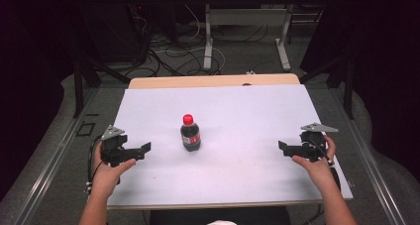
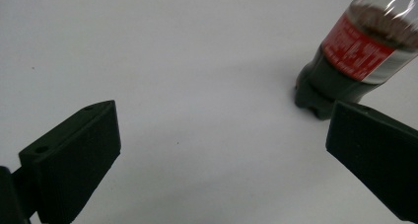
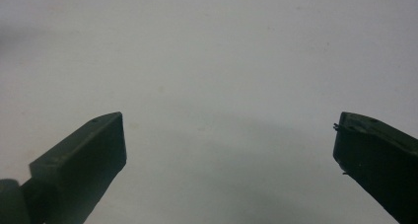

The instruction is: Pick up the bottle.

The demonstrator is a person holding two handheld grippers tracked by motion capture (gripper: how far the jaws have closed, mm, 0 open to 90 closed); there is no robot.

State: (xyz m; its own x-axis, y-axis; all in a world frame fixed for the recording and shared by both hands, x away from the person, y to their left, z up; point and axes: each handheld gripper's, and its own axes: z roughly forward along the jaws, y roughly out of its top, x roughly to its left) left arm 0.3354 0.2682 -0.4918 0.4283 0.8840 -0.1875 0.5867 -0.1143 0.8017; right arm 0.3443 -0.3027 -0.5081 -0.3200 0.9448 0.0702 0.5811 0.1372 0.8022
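Both forearms reach in low over the white surface, the left gripper and right gripper turned inward, fingers wide apart (holding nothing), the bottle upright between them, farther in.

Setting: a lab or recording workroom. A white sheet is covering a wooden table, which is standing on grey carpet inside a dark metal frame. Loose cables are trailing across the floor beyond the table's far edge. Black curtains are hanging at both sides, and a second desk's metal legs are standing behind.
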